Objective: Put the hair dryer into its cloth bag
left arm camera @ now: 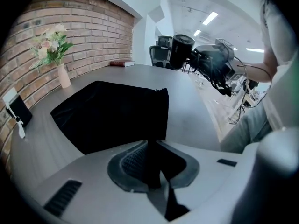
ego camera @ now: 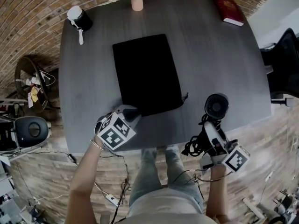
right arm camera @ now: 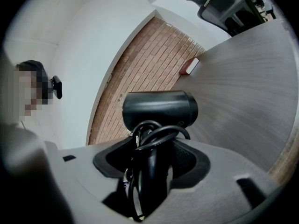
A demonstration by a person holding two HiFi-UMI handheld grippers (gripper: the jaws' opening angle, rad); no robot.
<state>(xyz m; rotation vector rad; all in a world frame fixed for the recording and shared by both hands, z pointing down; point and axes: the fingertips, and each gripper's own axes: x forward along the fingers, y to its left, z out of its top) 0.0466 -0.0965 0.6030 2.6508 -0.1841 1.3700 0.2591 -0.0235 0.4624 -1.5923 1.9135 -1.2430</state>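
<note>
The black cloth bag (ego camera: 147,73) lies flat on the grey table (ego camera: 219,55). My left gripper (ego camera: 132,112) is at the bag's near edge, shut on a pinch of the black cloth (left arm camera: 150,171), which runs down between its pads; the rest of the bag (left arm camera: 112,113) spreads out beyond. My right gripper (ego camera: 210,129) holds the black hair dryer (ego camera: 216,106) off the table's near right corner. It is shut on the handle and the coiled cord (right arm camera: 152,167), with the dryer's barrel (right arm camera: 159,107) upright above the jaws. The dryer (left arm camera: 184,50) also shows in the left gripper view.
A pink vase of flowers (ego camera: 135,1) stands at the table's far edge, a red book (ego camera: 229,9) at the far right corner, a black-and-white device (ego camera: 78,18) at the far left. An office chair (ego camera: 282,64) is to the right. Cables lie on the floor near my legs.
</note>
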